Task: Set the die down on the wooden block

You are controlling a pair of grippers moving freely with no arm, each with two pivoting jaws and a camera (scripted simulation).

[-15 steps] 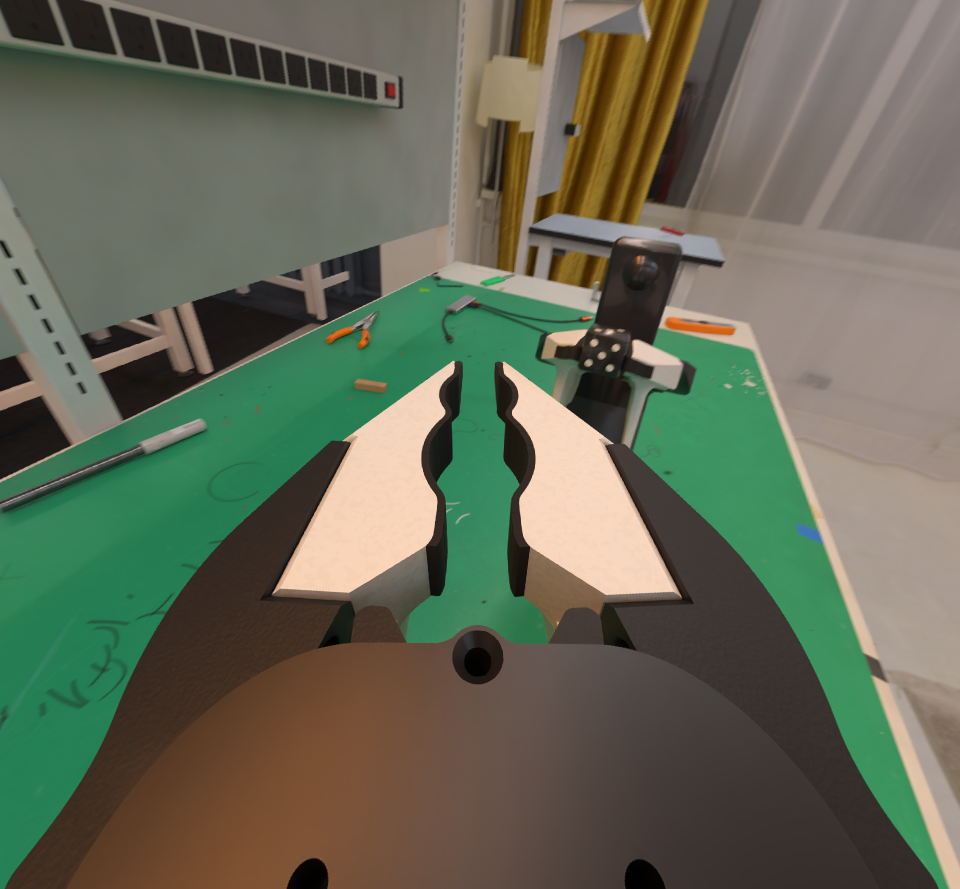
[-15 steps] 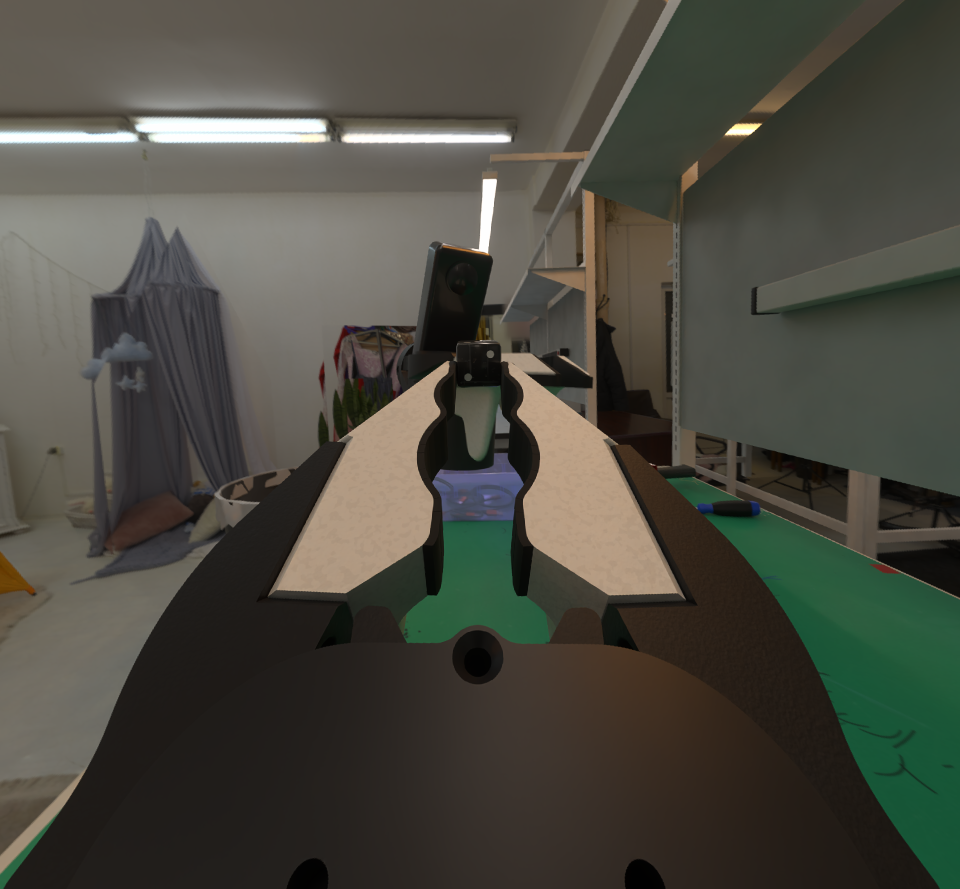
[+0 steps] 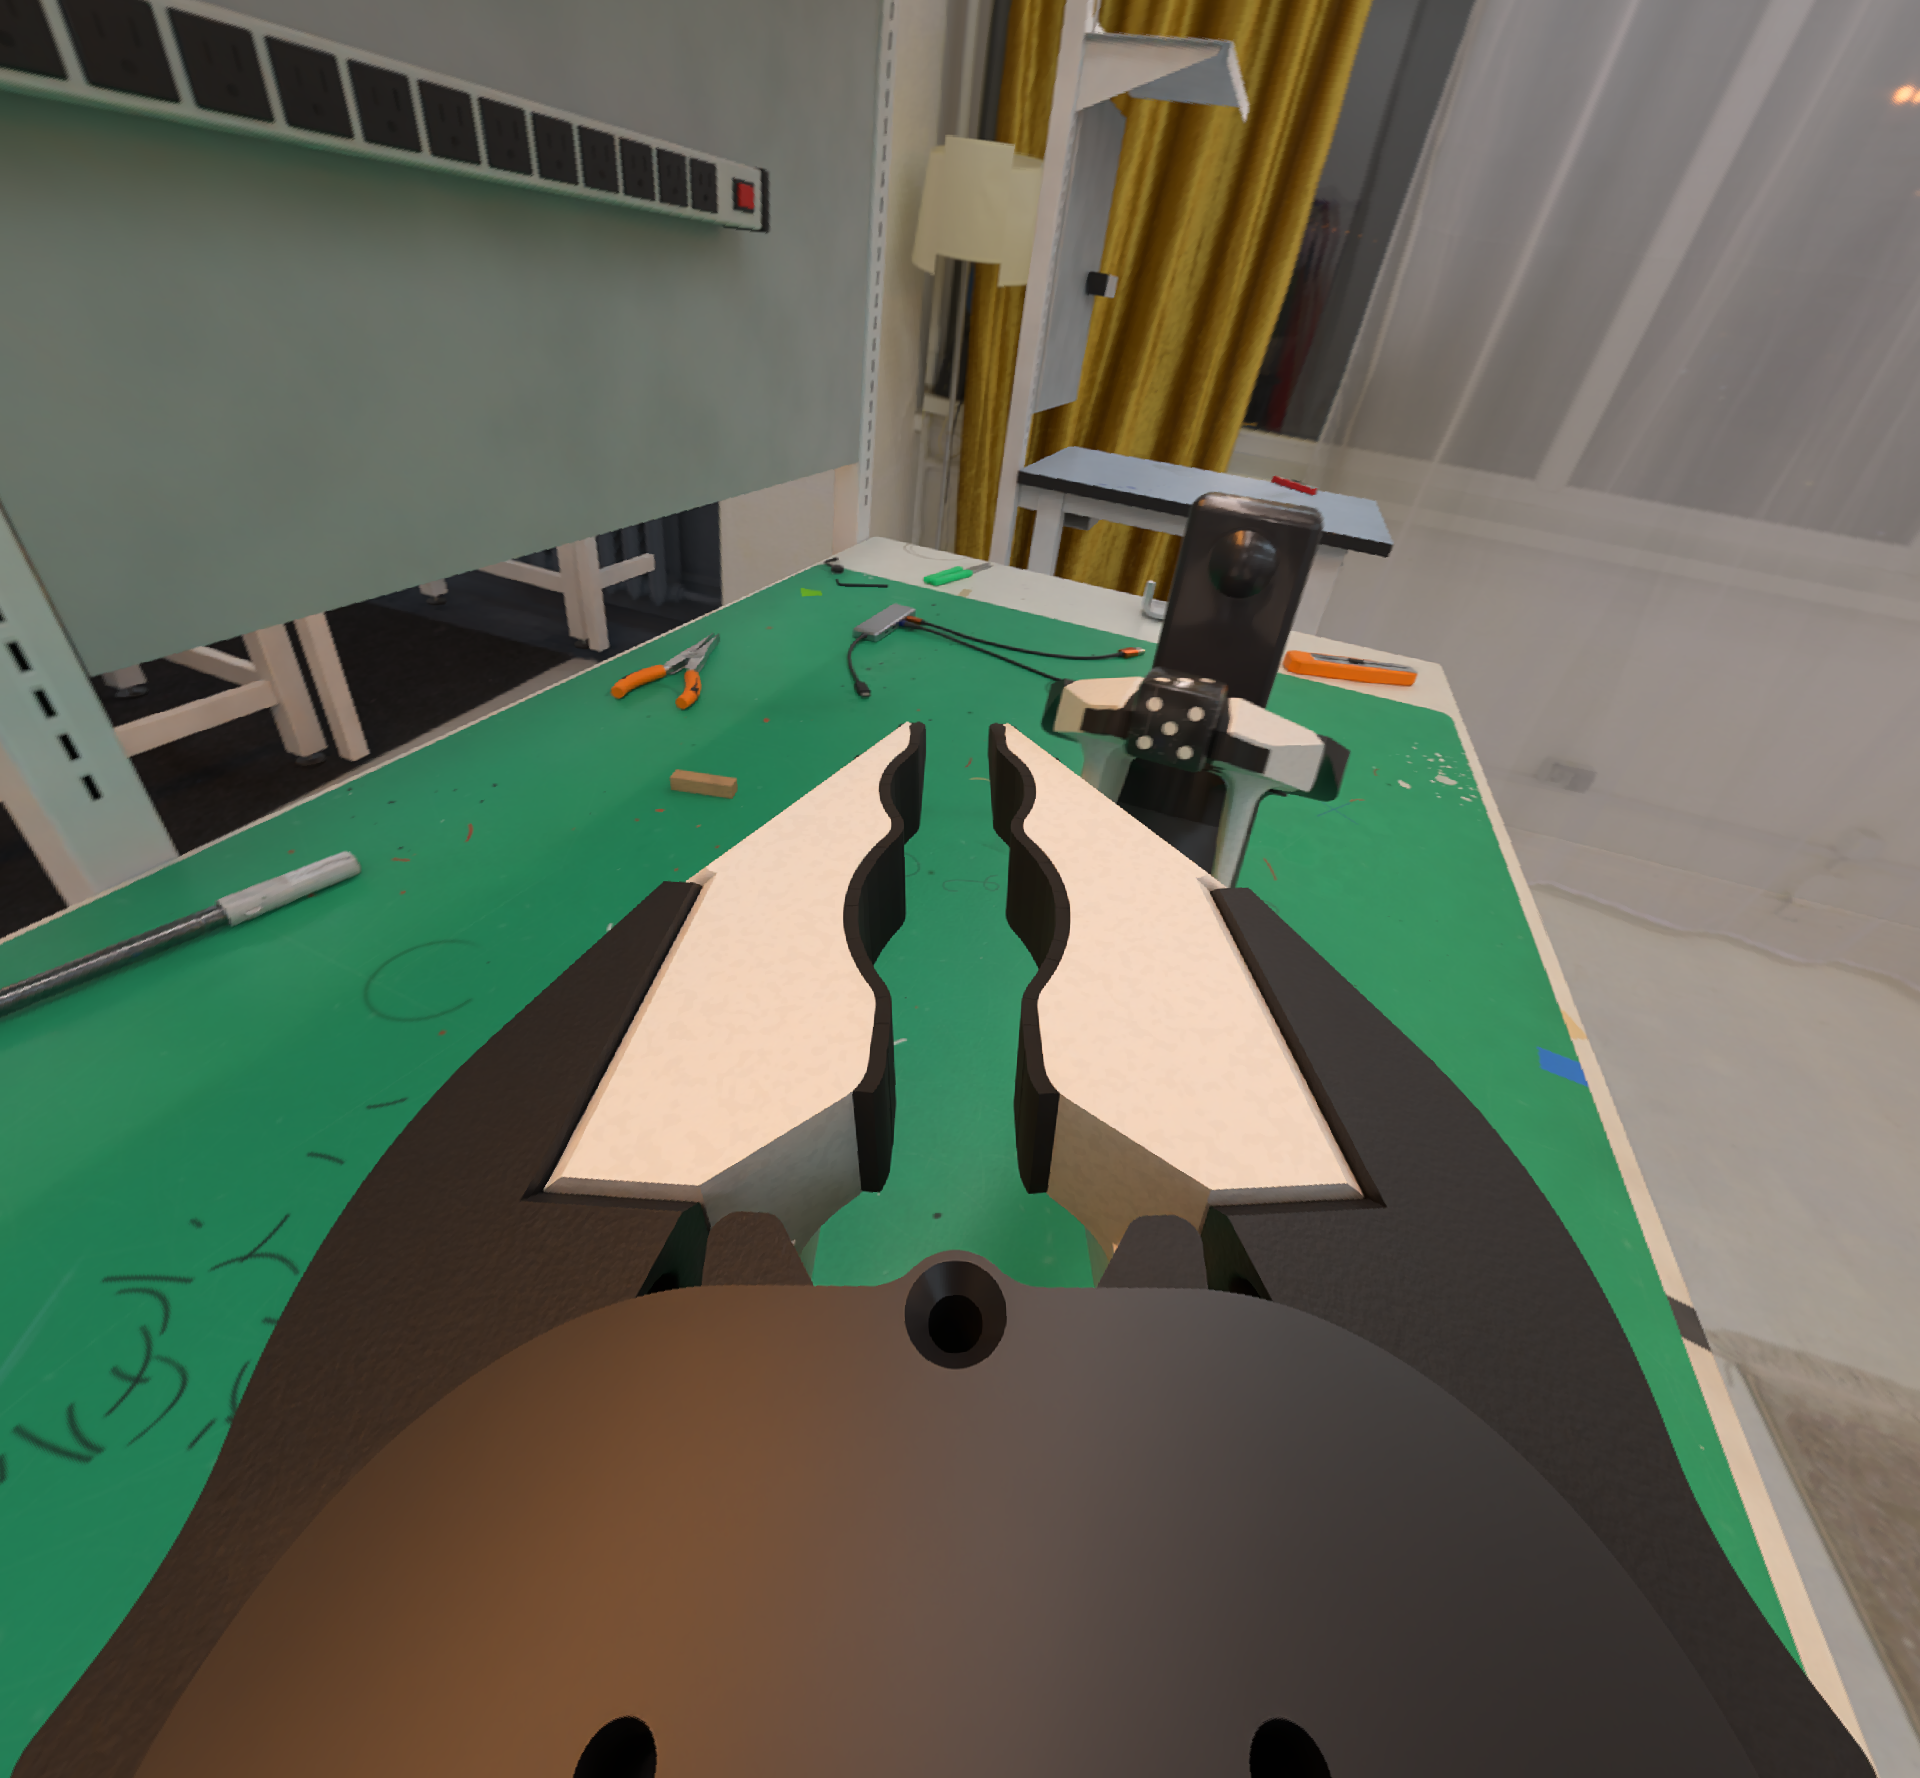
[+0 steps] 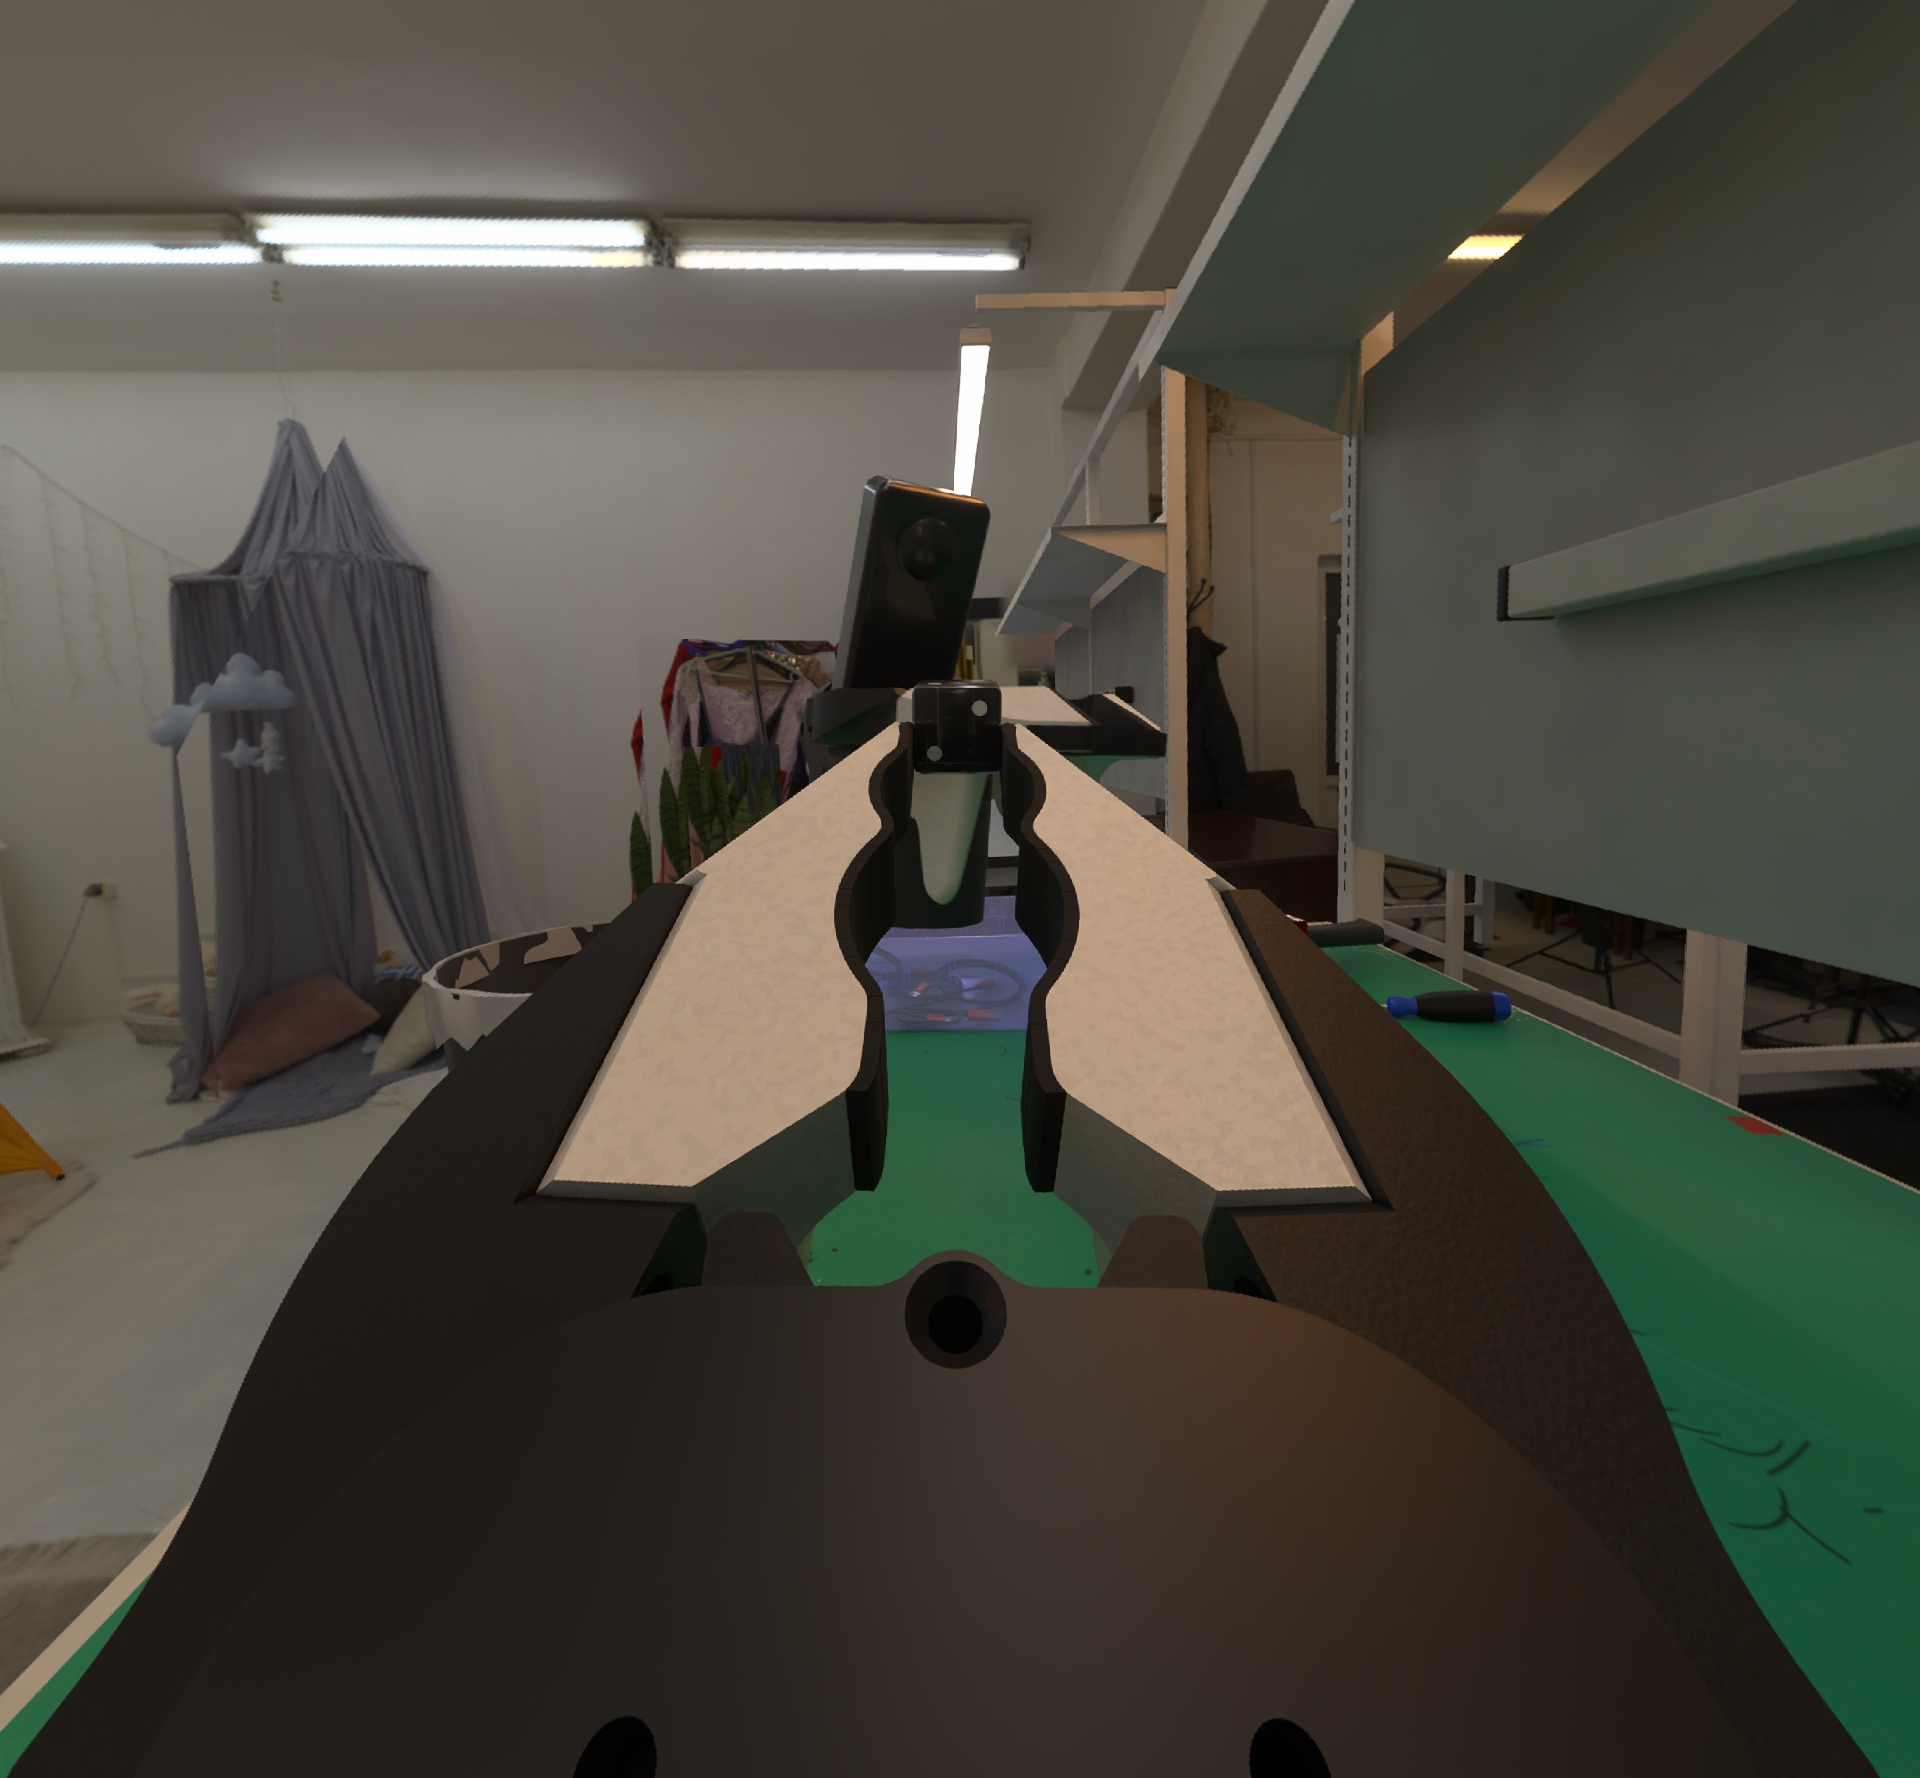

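The black die with white pips (image 4: 956, 726) is pinched between the fingertips of my right gripper (image 4: 956, 741), held above the green table. In the left wrist view the die (image 3: 1174, 726) shows in the right gripper (image 3: 1179, 741), far right of centre. The small tan wooden block (image 3: 703, 783) lies flat on the green mat (image 3: 520, 897), to the left of the die and lower. My left gripper (image 3: 956, 741) is empty with a narrow gap between its fingers, above the mat between block and die. The block is not visible in the right wrist view.
Orange-handled pliers (image 3: 670, 674), a grey hub with a cable (image 3: 883, 622), an orange cutter (image 3: 1349, 666) and a marker (image 3: 177, 928) lie on the mat. The table's right edge (image 3: 1538, 949) runs close by. A blue-black screwdriver (image 4: 1449, 1006) and a clear box (image 4: 956, 985) show beyond the die.
The left wrist view has drifted slightly, so the block and die sit a little further left and lower in it. The right gripper still holds the die.
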